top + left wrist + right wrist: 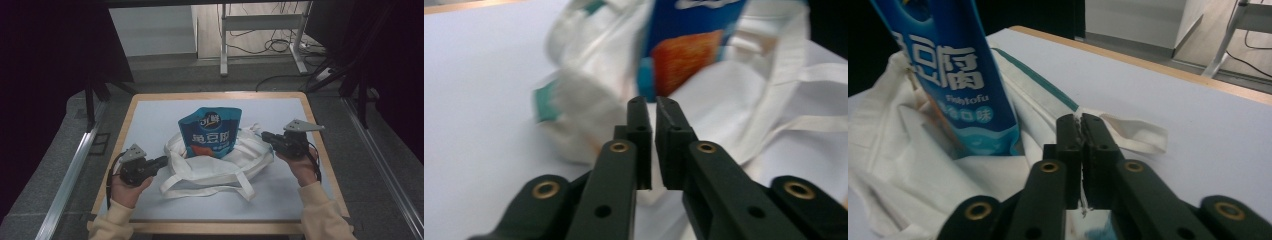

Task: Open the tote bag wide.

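Observation:
A white cloth tote bag (pixel 220 167) lies crumpled in the middle of the table. A blue snack pouch (pixel 212 132) stands upright in its folds. My left gripper (pixel 164 160) is at the bag's left edge; in the left gripper view its jaws (pixel 654 105) stand almost together with a thin gap, pointing at the blurred bag (pixel 724 95) and pouch (pixel 684 55). My right gripper (pixel 265 135) is at the bag's right edge. In the right gripper view it (pixel 1079 120) is shut on a thin piece of the bag's fabric, beside the pouch (pixel 948 75) and a strap loop (pixel 1138 132).
The table top (pixel 150 115) is pale with a wooden rim (pixel 215 95). The bag's long handles (pixel 200 187) trail toward the front edge. Beyond the table stand a desk frame (pixel 260 30) and floor cables (pixel 280 47).

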A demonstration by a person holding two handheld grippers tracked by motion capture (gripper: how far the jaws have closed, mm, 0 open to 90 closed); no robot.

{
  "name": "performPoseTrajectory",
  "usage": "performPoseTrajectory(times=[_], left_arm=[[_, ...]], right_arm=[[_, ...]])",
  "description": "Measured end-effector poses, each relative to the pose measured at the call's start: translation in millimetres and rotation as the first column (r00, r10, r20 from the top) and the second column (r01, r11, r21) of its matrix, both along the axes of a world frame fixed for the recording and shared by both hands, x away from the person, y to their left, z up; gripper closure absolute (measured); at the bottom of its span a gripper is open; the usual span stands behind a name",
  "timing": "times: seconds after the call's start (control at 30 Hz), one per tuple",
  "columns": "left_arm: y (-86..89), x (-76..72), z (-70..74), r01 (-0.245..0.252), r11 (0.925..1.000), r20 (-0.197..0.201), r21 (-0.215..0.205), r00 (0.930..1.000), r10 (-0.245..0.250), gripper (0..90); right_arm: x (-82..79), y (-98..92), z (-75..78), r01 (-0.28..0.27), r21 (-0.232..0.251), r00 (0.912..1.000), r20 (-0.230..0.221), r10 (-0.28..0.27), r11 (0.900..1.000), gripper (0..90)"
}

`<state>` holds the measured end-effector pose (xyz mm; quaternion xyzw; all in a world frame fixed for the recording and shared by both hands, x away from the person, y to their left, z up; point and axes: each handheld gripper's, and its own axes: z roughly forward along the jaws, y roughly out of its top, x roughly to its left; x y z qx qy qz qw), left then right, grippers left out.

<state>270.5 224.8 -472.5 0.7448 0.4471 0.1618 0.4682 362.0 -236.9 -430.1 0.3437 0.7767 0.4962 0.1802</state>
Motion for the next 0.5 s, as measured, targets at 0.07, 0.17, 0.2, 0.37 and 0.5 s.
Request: performPoseTrajectory(times=[0.07,0.17,0.2,0.37,0.5], left_arm=[[8.1,1.2,-5.6,-0.023,0.9997,-0.017,0.001,0.9996,0.023,76.4],[15.2,3.9,-12.8,-0.044,0.999,-0.042,0.008,0.9981,0.045,65.0],[16.8,5.0,-15.6,-0.052,0.9986,-0.048,0.013,0.9975,0.053,61.2],[21.9,9.6,-26.5,-0.101,0.9932,-0.051,0.058,0.9933,0.104,50.9],[25.7,14.1,-33.3,-0.109,0.9927,-0.075,0.052,0.9908,0.113,47.2]], right_arm=[[-6.3,-6.1,-1.2,-0.01,0.017,0.9999,0.011,0.01,1.0,69.8],[-19.6,-14.9,-4.8,-0.014,0.031,0.9995,0.029,0.013,0.999,56.2],[-22.7,-17.5,-5.9,-0.013,0.031,0.9992,0.037,0.011,0.999,53.4],[-32.9,-37.2,-13.3,0.039,0.035,0.9987,0.031,-0.04,0.999,46.1],[-36.2,-51.1,-26.7,0.071,0.028,0.9975,-0.003,-0.071,0.997,43.9]])
